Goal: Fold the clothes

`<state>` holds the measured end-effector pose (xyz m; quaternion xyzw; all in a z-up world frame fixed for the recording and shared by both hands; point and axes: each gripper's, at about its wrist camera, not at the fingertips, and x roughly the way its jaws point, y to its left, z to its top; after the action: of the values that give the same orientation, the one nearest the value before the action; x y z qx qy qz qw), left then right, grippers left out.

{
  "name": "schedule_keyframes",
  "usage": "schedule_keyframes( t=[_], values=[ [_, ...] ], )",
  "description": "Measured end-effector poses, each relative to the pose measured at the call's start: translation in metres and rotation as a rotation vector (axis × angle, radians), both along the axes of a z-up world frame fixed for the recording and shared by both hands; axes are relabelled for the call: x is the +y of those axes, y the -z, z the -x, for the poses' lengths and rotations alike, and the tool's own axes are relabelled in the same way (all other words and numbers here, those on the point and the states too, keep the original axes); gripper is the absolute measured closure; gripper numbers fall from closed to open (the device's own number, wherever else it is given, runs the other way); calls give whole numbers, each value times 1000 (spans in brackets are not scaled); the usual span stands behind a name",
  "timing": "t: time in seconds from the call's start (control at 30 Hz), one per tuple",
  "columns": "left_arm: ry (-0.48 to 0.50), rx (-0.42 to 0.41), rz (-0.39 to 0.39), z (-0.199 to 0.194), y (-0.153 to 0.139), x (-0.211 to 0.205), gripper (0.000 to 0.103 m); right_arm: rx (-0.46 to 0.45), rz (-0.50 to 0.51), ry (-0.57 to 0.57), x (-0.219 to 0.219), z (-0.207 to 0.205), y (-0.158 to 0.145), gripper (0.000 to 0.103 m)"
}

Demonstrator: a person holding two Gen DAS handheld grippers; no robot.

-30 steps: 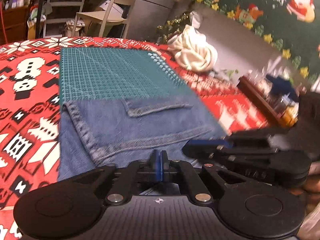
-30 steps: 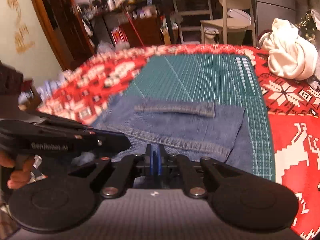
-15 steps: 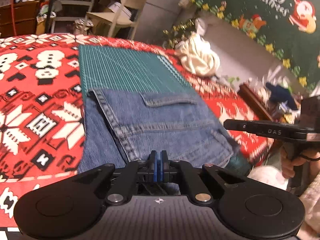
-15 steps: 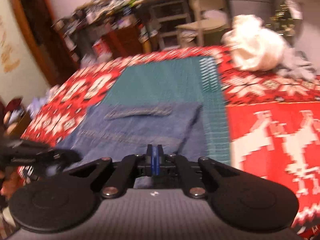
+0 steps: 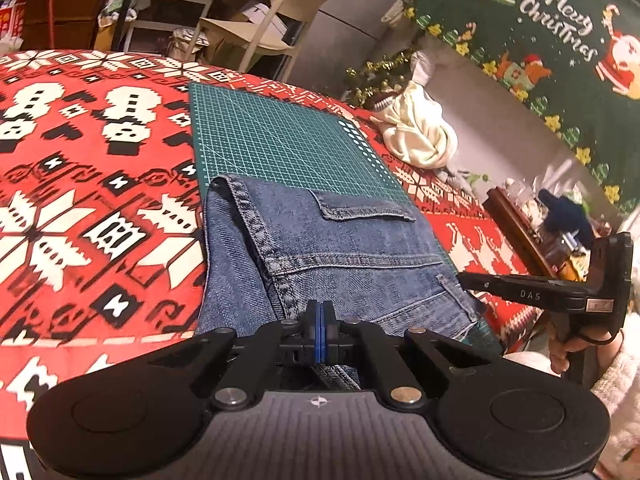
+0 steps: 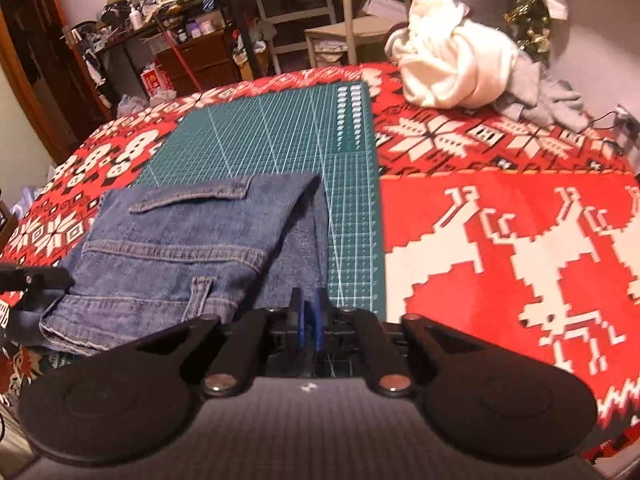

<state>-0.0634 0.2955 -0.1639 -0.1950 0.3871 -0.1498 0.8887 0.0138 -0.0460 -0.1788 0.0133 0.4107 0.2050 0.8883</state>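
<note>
Folded blue jeans (image 5: 332,252) lie on the near end of a green cutting mat (image 5: 276,136); they also show in the right wrist view (image 6: 180,248). My left gripper (image 5: 319,320) is shut above the jeans' near edge; denim hangs below it, and I cannot tell if it is pinched. My right gripper (image 6: 307,312) is slightly open and empty, just off the jeans' right edge over the mat (image 6: 280,136). It also shows side-on in the left wrist view (image 5: 464,278), at the jeans' right corner.
A red Christmas-pattern cloth (image 6: 500,220) covers the table. A crumpled white garment (image 6: 452,68) and a grey one (image 6: 552,100) lie at the far right. A chair (image 5: 260,32) and shelves stand beyond. A wooden tray of bottles (image 5: 536,224) stands at the right.
Both grippers pulled back toward the near table edge and apart. The right gripper has opened slightly and moved right, off the jeans. The jeans lie folded in place.
</note>
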Motion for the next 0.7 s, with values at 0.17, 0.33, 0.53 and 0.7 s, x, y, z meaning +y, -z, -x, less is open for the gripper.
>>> schedule_keyframes(
  t=[0.17,0.33,0.53,0.7],
  values=[
    [-19,-6,0,2,-5,2,98,-35,53,-32,25,-20,-5,97],
    [-34,-30,-26,7,-13,10,98,-86,146,-99,44,-22,2,97],
    [-82,4,-29,9,-3,27,98,-61,154,-103,30,-8,-1,97],
    [-86,48,-48,6,14,29,98,-70,159,-98,35,-13,-2,97]
  ],
)
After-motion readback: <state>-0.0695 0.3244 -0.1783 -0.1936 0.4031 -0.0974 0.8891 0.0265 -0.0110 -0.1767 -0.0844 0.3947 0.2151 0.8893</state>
